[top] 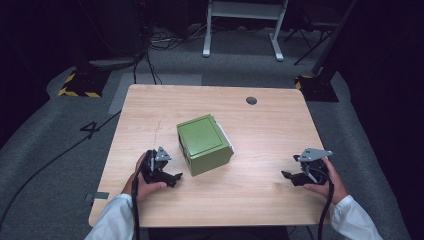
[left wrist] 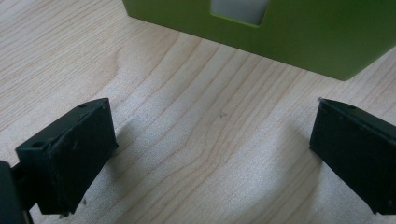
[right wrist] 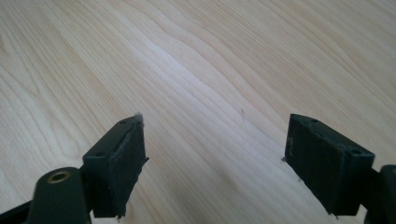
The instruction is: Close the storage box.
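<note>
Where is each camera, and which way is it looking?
High view: above the person's side, looking forward and down on the table; forearms, hands, the left hand-held gripper and right hand-held gripper show.
Left gripper view: rides the left hand-held gripper, facing the green box; open black jaws show.
Right gripper view: rides the right hand-held gripper, facing bare tabletop; open jaws show.
Shared: high and left views both see the green box.

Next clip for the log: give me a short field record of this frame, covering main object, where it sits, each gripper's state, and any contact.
main object: green box with a rectangular cut-out in one side
support: light wooden table
box position: near the table's middle, closer to the left gripper
left gripper: jaws open, pointing at the box, holding nothing
right gripper: jaws open over bare wood, holding nothing
contact: neither gripper touches the box
</note>
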Available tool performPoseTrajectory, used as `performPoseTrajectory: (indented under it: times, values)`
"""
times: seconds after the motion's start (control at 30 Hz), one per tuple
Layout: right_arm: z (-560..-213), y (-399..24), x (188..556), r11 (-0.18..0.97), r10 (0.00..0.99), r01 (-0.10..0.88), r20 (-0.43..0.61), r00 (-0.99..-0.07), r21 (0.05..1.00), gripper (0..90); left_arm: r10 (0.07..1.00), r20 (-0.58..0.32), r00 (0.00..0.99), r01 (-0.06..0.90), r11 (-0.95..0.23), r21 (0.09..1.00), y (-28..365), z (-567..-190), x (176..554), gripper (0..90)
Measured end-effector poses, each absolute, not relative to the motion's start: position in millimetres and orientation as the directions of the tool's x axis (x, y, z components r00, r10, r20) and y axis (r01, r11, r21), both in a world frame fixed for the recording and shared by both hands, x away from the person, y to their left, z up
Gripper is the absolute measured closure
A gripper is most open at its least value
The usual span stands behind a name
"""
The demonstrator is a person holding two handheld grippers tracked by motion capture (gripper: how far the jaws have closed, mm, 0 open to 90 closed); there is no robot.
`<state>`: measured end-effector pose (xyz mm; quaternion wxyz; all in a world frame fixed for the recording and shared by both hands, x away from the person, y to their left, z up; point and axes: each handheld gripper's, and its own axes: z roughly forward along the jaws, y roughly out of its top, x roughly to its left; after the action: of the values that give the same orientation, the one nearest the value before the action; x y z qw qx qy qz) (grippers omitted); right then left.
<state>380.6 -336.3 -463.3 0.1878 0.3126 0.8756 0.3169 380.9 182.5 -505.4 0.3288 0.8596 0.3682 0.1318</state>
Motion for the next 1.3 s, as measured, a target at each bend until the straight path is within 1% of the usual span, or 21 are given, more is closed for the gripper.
performPoseTrajectory:
  times: [0.1,0.3,0.37,0.5,0.57,0.67,0.77,1.3]
  values:
    - [-470,-356,375,0.562,0.703,0.467,-0.098,-0.704,0.683,20.0,0.72,-0.016,0.694,0.547,-0.512,0.662,182,-505,381,0.5]
    - [-481,-376,369,0.515,0.745,0.504,-0.07,-0.664,0.693,20.2,0.724,-0.017,0.69,0.549,-0.508,0.664,183,-506,380,0.5]
    - [-487,-387,365,0.478,0.775,0.532,-0.049,-0.63,0.699,20.3,0.724,-0.017,0.69,0.549,-0.508,0.664,183,-506,380,0.5]
    - [-492,-397,361,0.449,0.79,0.544,-0.031,-0.613,0.709,19.7,0.723,-0.017,0.69,0.549,-0.508,0.664,183,-506,380,0.5]
    - [-498,-403,359,0.434,0.812,0.558,-0.04,-0.582,0.708,18.4,0.723,-0.017,0.691,0.549,-0.509,0.663,183,-506,380,0.5]
    - [-502,-409,358,0.39,0.821,0.559,-0.002,-0.571,0.732,18.4,0.722,-0.016,0.692,0.548,-0.51,0.663,183,-506,380,0.5]
    - [-504,-409,358,0.386,0.823,0.55,-0.007,-0.568,0.741,17.2,0.721,-0.016,0.692,0.548,-0.511,0.662,183,-505,379,0.5]
    - [-504,-408,358,0.381,0.827,0.553,-0.007,-0.562,0.741,17.1,0.722,-0.015,0.692,0.548,-0.512,0.662,183,-505,379,0.4]
